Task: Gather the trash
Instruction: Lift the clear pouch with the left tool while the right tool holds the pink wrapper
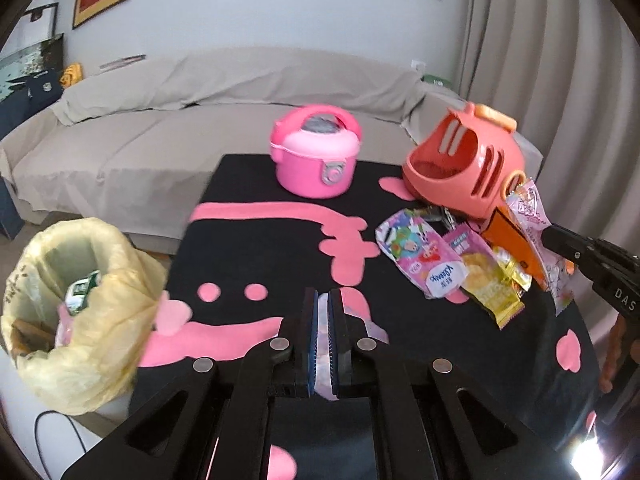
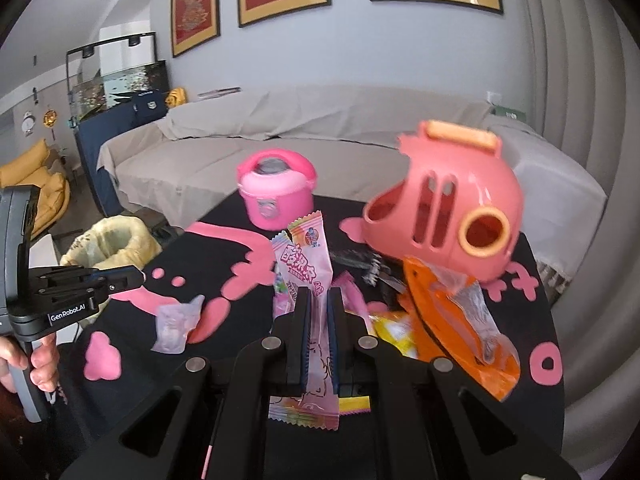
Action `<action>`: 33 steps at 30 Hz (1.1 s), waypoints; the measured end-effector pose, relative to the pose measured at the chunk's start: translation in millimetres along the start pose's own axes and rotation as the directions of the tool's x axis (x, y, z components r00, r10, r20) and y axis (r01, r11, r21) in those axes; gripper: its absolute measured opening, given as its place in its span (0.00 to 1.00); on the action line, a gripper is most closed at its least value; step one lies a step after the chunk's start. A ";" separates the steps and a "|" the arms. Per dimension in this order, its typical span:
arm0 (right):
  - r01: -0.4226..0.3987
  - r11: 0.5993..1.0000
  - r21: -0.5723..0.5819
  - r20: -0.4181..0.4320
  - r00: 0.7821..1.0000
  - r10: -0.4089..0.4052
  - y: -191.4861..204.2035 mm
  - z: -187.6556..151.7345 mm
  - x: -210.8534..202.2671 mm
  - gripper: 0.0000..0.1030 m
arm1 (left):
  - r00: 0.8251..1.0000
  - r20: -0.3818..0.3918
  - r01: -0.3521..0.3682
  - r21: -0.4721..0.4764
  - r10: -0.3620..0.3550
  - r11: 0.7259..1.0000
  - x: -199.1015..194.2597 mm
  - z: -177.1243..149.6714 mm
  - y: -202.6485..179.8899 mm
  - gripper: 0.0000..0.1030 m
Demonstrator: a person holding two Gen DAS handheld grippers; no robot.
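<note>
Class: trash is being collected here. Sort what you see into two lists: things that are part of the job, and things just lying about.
Part of the job:
pink wrapper
clear wrapper
orange packet
yellow packet
lined bin

Lying about:
toy rice cooker
coral toy basket
sofa

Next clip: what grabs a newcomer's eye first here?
Two bright toys at the black table's far edge: a pink rice cooker and a coral slotted shell tipped over a wrapper pile. Each gripper, left gripper and right gripper, pinches a wrapper; a yellow-lined bin stands left.
</note>
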State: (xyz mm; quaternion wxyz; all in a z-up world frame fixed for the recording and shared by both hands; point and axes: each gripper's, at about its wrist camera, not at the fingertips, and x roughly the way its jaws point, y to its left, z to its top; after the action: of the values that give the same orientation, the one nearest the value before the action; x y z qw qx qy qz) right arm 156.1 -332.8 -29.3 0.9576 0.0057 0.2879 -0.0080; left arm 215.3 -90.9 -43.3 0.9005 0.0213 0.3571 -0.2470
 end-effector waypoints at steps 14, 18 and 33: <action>0.041 0.999 0.034 -0.038 0.998 -0.040 -17.3 -23.0 -6.5 0.07 | 0.994 -0.089 0.048 -0.124 -0.059 0.991 32.8 -32.5 -0.6 0.88; 0.039 0.997 0.069 -0.049 0.998 -0.036 -26.9 -32.0 -4.4 0.07 | 0.990 -0.137 -0.046 0.005 0.047 0.999 56.2 -38.0 -24.7 0.89; 0.046 0.994 0.103 -0.046 0.998 -0.042 -41.6 -46.6 0.6 0.07 | 0.992 -0.120 -0.048 -0.061 0.041 0.997 67.5 -33.6 -15.8 0.46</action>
State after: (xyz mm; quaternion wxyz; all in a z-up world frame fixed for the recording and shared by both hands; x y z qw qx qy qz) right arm 130.2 -373.6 -68.8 0.9490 0.0495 0.3083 -0.0440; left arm 228.8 -126.6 -110.2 0.8832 0.0150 0.4172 -0.2135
